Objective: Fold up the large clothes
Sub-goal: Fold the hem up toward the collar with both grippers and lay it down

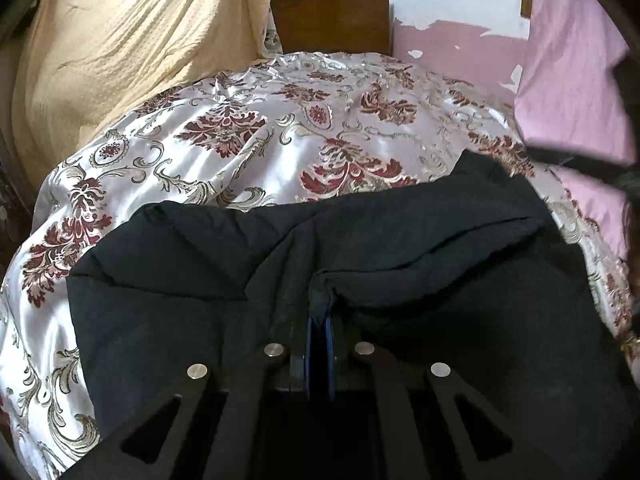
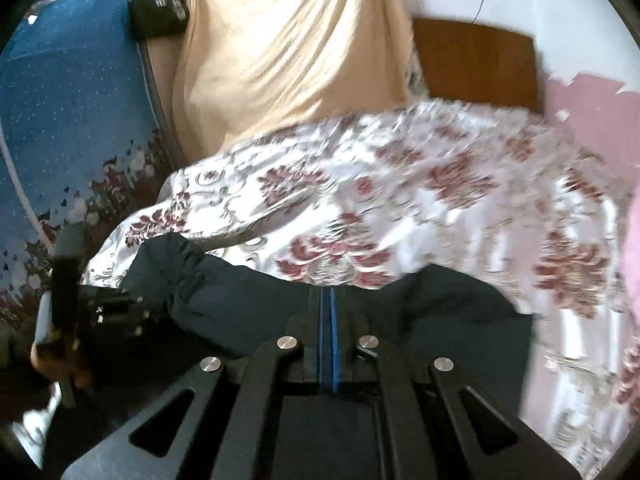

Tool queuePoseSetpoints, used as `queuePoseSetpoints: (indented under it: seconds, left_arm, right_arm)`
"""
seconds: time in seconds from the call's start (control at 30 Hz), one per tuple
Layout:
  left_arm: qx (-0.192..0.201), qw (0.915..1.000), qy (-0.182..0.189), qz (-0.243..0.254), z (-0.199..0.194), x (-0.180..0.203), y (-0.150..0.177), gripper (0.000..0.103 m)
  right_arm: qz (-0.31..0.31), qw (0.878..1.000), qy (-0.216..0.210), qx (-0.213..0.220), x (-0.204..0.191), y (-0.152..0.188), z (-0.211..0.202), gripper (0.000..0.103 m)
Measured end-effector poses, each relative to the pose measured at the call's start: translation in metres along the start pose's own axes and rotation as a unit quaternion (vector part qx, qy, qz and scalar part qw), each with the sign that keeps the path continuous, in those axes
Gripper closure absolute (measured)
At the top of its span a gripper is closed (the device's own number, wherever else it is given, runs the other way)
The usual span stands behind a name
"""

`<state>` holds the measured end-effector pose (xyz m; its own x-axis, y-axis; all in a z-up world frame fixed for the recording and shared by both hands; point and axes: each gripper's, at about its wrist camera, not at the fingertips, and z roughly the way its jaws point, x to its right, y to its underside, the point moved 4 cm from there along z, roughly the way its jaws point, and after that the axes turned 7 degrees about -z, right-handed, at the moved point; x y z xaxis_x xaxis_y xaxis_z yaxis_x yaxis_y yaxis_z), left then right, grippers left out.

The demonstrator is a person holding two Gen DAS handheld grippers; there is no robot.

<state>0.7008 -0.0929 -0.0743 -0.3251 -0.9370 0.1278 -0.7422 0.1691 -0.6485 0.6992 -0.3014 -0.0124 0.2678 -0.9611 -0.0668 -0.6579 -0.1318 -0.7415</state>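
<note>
Your left tongs (image 1: 319,316) are clamped on a pinched ridge of the black garment (image 1: 360,280); a tuft of dark cloth stands up between the blue pads (image 1: 329,344), which sit almost together. The garment lies spread across the near part of the bed, on the satin bedspread (image 1: 240,140) with its dark red floral pattern, and it fills most of the lower half of your left wrist view.

Your right tongs (image 2: 328,300) are together, the two blue pads meeting with only a thin line between them. Their tips sit at the far edge of the black garment, right where it meets the bedspread. This view is smeared with motion, so I cannot tell for sure whether a thin fold of cloth is caught between the pads.

At the left edge of the right wrist view, a hand (image 2: 60,364) grips the handle of the other tool, just beside the bunched end of the garment.

Beyond the bed hangs a cream curtain (image 1: 120,40), next to a brown wooden headboard (image 1: 330,16). A pink cloth (image 1: 572,80) lies to the right. A small black bag (image 2: 160,8) hangs beside the curtain.
</note>
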Motion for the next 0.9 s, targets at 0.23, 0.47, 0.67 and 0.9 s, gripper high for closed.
queuePoseSetpoints:
  seconds: [0.23,0.47,0.67,0.9]
  left_arm:
    - [0.052,0.9971,0.053,-0.018,-0.051,-0.002,-0.016,0.089]
    - [0.109,0.9846,0.113,-0.078,-0.054,0.019,-0.055,0.088]
    - [-0.041,0.9988,0.015,0.020,0.019,0.042,-0.013,0.090]
    - [-0.077,0.9930,0.035,-0.083,0.058,0.001,-0.011,0.099]
  right_arm:
    - [0.015,0.998,-0.021,-0.064,-0.016,0.050,0.060,0.100]
    - [-0.005,0.997,-0.022,-0.068,-0.018,0.065,0.058,0.100]
    - [0.011,0.998,-0.021,-0.053,-0.004,0.068,0.049,0.100]
    - [0.031,0.998,0.005,-0.057,0.030,0.075,0.062,0.103]
